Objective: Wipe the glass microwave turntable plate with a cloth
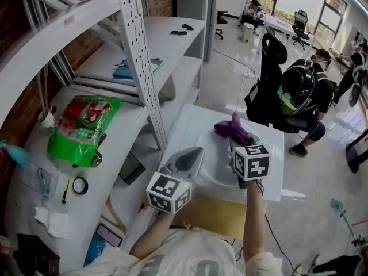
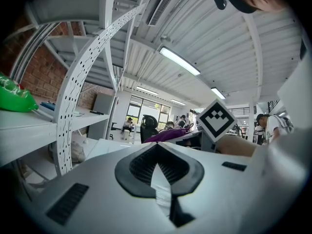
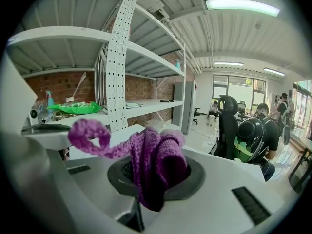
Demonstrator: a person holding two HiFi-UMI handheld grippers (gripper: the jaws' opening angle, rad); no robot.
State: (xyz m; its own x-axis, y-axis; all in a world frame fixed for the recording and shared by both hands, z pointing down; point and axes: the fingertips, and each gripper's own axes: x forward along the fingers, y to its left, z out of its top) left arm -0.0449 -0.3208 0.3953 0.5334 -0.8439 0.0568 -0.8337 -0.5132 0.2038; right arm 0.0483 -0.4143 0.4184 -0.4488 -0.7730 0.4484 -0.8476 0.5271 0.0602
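Head view: right tool [image 1: 237, 138] clenched on a purple knitted cloth [image 1: 229, 127]. The cloth bunches up ahead of the tool's tips, with a loose loop trailing to the tool's left in the right gripper view.

Glass turntable plate [image 1: 217, 164] lies flat on the white surface [image 1: 185, 122], directly below and ahead of the right tool. The cloth sits over the plate's far half. Cannot tell whether the cloth is pressed on the glass or held just above it.

Left tool [image 1: 197, 152] has its jaws drawn together. The left gripper view shows the pads meeting at a point with nothing identifiable between them. Its tip is just beside the plate's near-left rim, pointing up and away. Contact with the rim cannot be confirmed, since the glass is clear and the edge is hard to read.

Step in hand, as judged: the wiping itself, at or near its start, with the cloth gripped and positioned over the plate.

Next move likely calls for:
- tipping the right tool down so the cloth, not the tips, meets the glass
- sweeping across the plate and toward the rim
- bracing the plate at its edge with the left tool, since the plate may slide or spin on the smooth surface
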